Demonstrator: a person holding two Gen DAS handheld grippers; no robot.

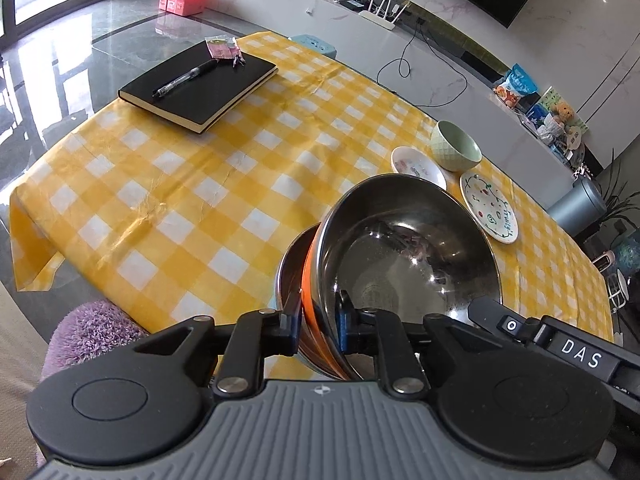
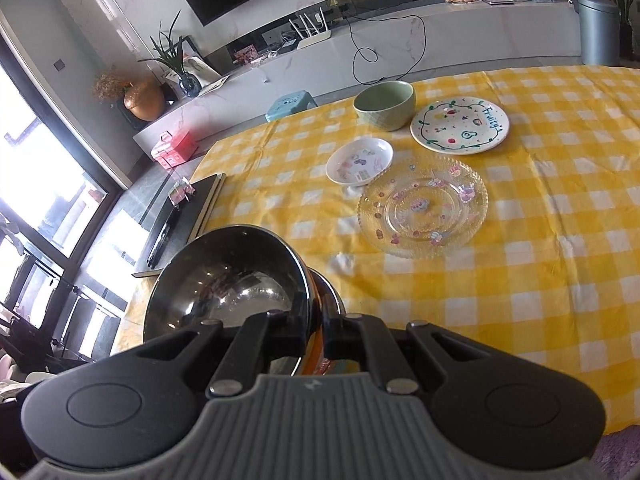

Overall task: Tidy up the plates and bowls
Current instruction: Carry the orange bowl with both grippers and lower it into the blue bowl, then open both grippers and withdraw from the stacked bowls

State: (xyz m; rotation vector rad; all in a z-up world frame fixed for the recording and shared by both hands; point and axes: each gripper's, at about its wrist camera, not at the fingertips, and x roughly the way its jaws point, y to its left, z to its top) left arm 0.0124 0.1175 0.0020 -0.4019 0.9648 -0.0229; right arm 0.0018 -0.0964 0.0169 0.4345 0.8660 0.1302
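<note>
Left wrist view: the left gripper (image 1: 318,322) is clamped on the rim of a tilted steel bowl (image 1: 404,256) with an orange outer wall, a second steel bowl (image 1: 289,276) just behind it at 9 o'clock; on the yellow checked tablecloth (image 1: 192,184) a green bowl (image 1: 456,146), a small white dish (image 1: 416,166) and a painted plate (image 1: 490,208) sit at 1 o'clock, a black notebook (image 1: 196,84) at 11. Right wrist view: the right gripper (image 2: 314,330) is pinched tight on the same bowl's rim; a clear glass plate (image 2: 424,208) lies at 1 o'clock, the other dishes beyond it.
</note>
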